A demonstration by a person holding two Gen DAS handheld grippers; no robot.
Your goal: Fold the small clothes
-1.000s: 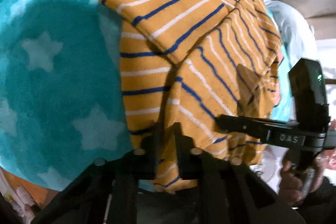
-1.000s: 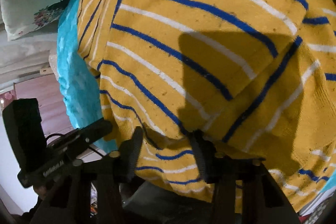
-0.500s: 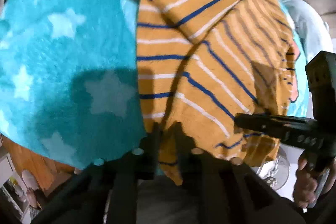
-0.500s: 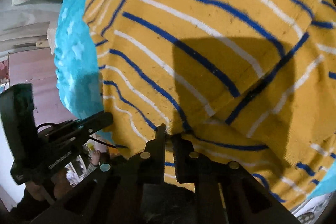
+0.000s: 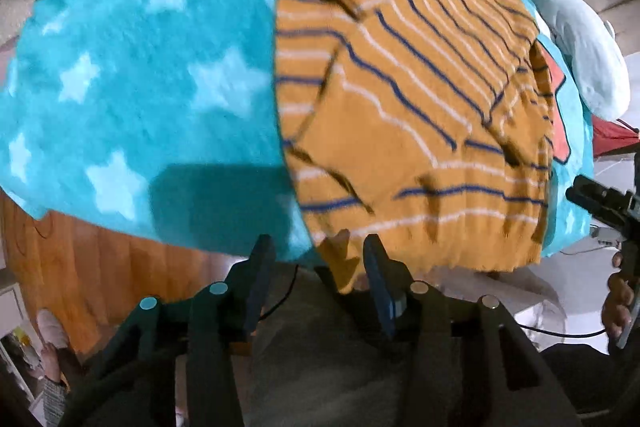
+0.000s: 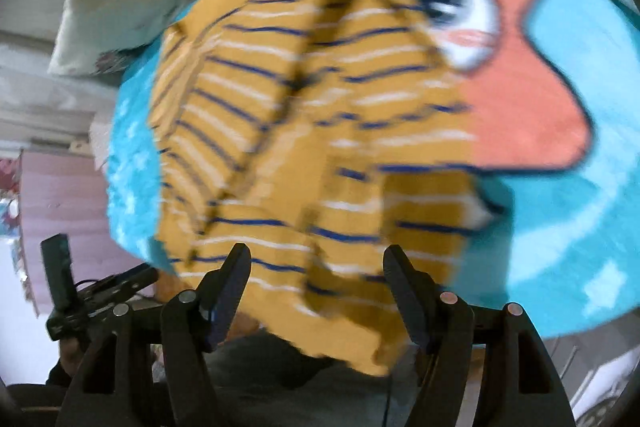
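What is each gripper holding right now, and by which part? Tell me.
Nothing. The left gripper and the right gripper are both open; the striped shirt's hem lies between their fingers, unpinched, on the blue blanket.

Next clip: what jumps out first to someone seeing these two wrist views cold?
The mustard-yellow striped top dominates, lying folded on a bright turquoise star blanket and filling the middle of both views. In the right wrist view, a big cartoon face with an orange beak shows on the blanket beside the top. The left gripper and the right gripper both stand open at the garment's near hem.
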